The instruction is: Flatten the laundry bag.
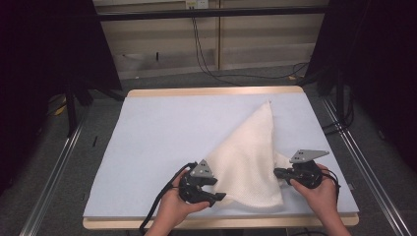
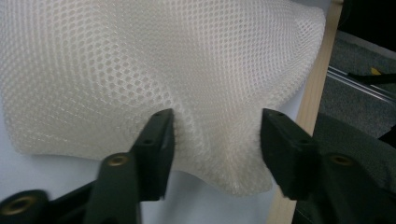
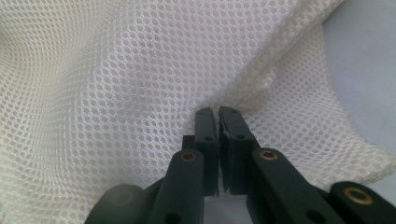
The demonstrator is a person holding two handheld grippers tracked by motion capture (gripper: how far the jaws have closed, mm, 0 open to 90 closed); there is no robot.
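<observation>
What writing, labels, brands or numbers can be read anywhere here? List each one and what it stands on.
None can be read.
White mesh cloth: plain weave, no tag or print in sight.
Left gripper and right gripper: black jaws with brass screws, no markings.
Blue table cover: blank.
Small white plate on the far wall: too small and blurred to tell whether it carries text.

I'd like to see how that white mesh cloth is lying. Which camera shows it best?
The high view: the whole white mesh cloth shows there, folded into a triangle on the blue table cover. The left gripper view gives a bunched edge between the left claw jaws. The right gripper view shows close-up mesh pinched by the right claw.
</observation>
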